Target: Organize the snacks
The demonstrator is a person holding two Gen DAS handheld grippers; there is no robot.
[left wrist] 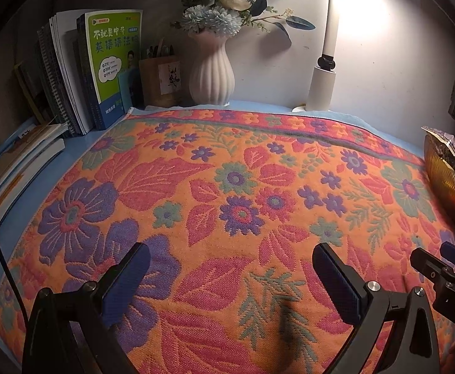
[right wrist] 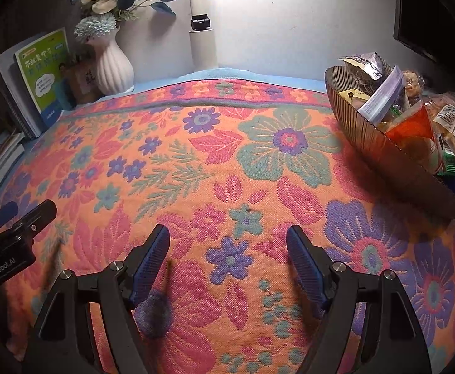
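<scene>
Blue desk (left wrist: 80, 143) under a floral cloth (left wrist: 227, 202). On the cloth at right, a ribbed bowl (right wrist: 383, 152) heaped with snack packets (right wrist: 411, 124). Along the back: books (left wrist: 112, 71), white vase (left wrist: 211, 71), lamp base (left wrist: 319, 87).

The bowl (right wrist: 380, 152) of snack packets (right wrist: 380, 99) is cut off by the right edge of my right wrist view; packets deep inside it are hidden under the upper ones. Small print on those packets is unreadable. Left of the bowl, my left tongs (right wrist: 18, 221) are cropped.
</scene>
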